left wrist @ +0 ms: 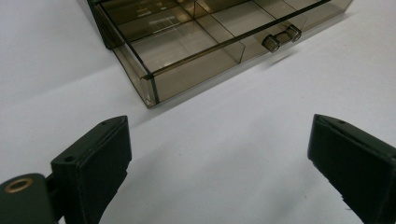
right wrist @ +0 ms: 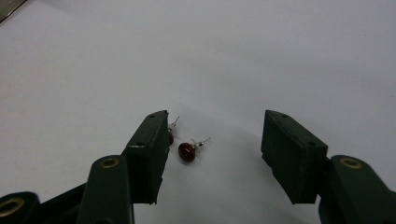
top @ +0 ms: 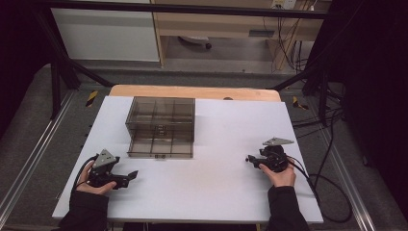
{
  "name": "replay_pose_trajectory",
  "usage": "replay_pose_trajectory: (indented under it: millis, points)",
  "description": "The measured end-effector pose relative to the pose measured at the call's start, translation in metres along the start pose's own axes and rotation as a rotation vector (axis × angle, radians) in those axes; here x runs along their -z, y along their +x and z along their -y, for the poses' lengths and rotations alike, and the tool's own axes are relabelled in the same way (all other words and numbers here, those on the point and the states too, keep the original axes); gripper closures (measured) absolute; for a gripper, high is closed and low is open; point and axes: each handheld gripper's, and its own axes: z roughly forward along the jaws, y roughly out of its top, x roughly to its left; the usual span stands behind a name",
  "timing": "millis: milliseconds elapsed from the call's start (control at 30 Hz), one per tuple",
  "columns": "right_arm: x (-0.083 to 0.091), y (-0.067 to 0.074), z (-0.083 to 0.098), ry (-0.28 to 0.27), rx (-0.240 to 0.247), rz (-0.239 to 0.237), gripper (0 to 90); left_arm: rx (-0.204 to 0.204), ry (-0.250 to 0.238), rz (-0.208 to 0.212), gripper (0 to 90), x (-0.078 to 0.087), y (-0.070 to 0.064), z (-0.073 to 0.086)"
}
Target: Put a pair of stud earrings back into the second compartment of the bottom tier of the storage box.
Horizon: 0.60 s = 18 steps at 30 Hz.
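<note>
Holding the left gripper [top: 126, 176] low over the near-left of the white table [top: 216, 183], jaws spread wide apart with nothing between them, bare white surface showing in the gap in the left gripper view [left wrist: 219, 158]. Pointing toward the smoky clear organizer box [top: 161, 126], standing ahead and to the right of it, not touching. Showing in that view the near corner of the pulled-out drawer [left wrist: 196, 51], divided into compartments, with a small clear handle [left wrist: 281, 38] on its front.

Holding the right gripper [top: 251, 159] near the right side of the table, well apart from the box, grey 3-cornered plate [top: 277, 141] on top, cable [top: 332, 192] trailing off the right edge. Standing open too, gripping nothing. Lying between the jaws in the right gripper view, 2 dark red stud earrings [right wrist: 187, 150] with thin metal posts: 1 in plain sight near the middle of the gap, the other [right wrist: 171, 136] half hidden just beside the left-hand jaw, contact impossible to tell.
</note>
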Motion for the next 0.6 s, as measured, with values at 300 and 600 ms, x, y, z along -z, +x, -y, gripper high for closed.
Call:
replay_pose_trajectory:
  millis: [300,600]
  points:
    - [0.0007,0.0002,0.0004,0.005,-0.009,-0.021,53.1,0.0,0.002,-0.002,6.2,-0.0003,0.0001,0.0003]
    - [-0.0007,0.0021,0.0011,0.004,-0.008,-0.032,60.4,0.0,0.003,-0.003,6.2,-0.0004,0.0,0.0004]
